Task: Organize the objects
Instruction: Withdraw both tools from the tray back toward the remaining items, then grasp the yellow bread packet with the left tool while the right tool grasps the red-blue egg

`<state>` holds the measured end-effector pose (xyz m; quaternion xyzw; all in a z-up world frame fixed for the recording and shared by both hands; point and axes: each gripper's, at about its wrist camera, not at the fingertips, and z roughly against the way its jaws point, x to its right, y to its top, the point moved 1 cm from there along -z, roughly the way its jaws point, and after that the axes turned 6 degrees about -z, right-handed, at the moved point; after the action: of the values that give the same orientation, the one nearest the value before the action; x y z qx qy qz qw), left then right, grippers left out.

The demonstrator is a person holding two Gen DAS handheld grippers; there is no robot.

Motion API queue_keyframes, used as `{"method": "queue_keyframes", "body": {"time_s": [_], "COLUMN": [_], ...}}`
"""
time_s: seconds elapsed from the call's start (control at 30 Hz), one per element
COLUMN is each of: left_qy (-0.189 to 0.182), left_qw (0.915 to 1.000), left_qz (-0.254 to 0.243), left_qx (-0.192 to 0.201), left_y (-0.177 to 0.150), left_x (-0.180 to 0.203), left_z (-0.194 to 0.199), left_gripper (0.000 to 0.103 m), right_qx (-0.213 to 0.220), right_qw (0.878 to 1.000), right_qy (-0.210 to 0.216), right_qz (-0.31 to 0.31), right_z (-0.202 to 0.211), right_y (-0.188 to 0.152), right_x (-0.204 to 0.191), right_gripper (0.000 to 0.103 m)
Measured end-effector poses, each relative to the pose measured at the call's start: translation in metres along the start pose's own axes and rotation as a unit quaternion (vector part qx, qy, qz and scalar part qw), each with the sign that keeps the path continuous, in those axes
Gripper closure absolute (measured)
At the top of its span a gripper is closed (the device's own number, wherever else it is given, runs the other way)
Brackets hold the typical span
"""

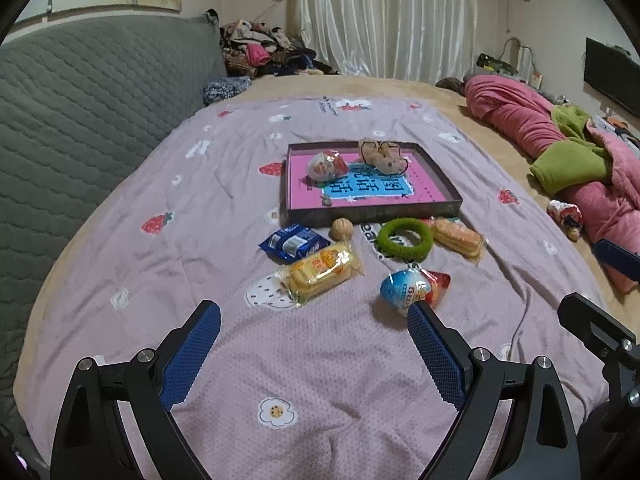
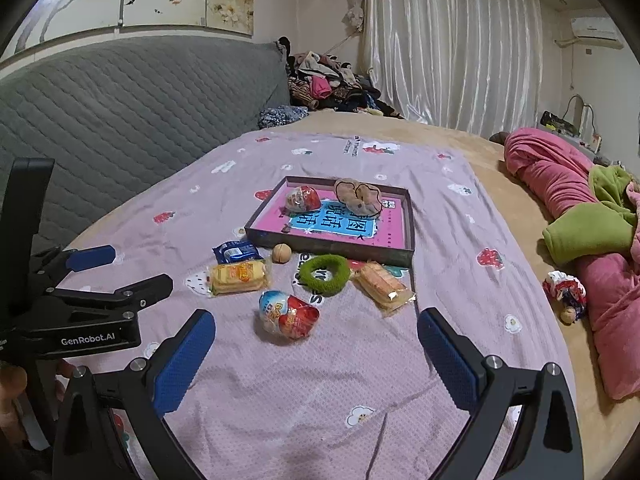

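- Left gripper (image 1: 314, 310): black frame, blue dimpled pads, jaws wide apart, nothing between them; poised over the quilt, short of the loose items.
- Right gripper (image 2: 316, 318): same build, jaws likewise apart and empty.
- Glossy egg-shaped foil snack, blue and red (image 1: 412, 286): well in front of the tray, nearest both claws. Rounded and slick, so it may squirt out of a pinch or roll on the soft cover.
- Yellow crinkly-wrapped cake pack (image 1: 320, 270): in front of the tray; its loose film could tear or slip if only the seal is caught.
- Fuzzy green ring hair tie (image 1: 404, 238): just before the tray's near wall, soft and springy.
- Small tan walnut-like ball (image 1: 341, 229): beside that wall, probably hard; free to roll.
- Shallow dark rectangular tray with pink printed floor (image 1: 374, 212): already holds a second foil egg and a beige fabric scrunchie; light, so a nudge might shift it.
- Mauve textured quilt (image 1: 280, 360): yielding and wrinkled.
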<state>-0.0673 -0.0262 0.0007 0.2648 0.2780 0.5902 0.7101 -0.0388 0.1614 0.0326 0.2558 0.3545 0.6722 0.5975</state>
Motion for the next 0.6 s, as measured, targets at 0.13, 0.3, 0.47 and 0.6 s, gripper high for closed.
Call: {"method": "queue_keyframes", "body": {"time_s": [0.13,0.3,0.47,0.6], "left_qy": [0.004,-0.004,-0.014,-0.021], "left_qw": [1.0000,0.9998,0.9997,0.9994], "left_qz": [-0.001,0.001,-0.003,-0.010], "left_qx": [-0.005,-0.018,-0.019,-0.025], "left_y": [-0.005,-0.010,-0.013,-0.015], "left_x": [0.000,-0.001,-0.001,-0.001], "left_z": [-0.012,-0.031,-0.045,-0.059], "left_gripper": [0.008,0.008,0.008,0.008], "right_qx": [-0.004,-0.016,-0.021,-0.025], "right_qw": [1.000,1.000,0.999,0.999], "right_qy": [0.000,0.006,0.009,0.009], "right_qz": [0.016,0.025,0.027,0.027], "right_z": [-0.009,-0.026,-0.039,-0.050], "right_y": [-0.005,-0.012,-0.017,-0.019], "right_x": [-0.004,-0.008,-0.008,-0.007], "right_gripper": [0.001,0.001,0.001,0.001]}}
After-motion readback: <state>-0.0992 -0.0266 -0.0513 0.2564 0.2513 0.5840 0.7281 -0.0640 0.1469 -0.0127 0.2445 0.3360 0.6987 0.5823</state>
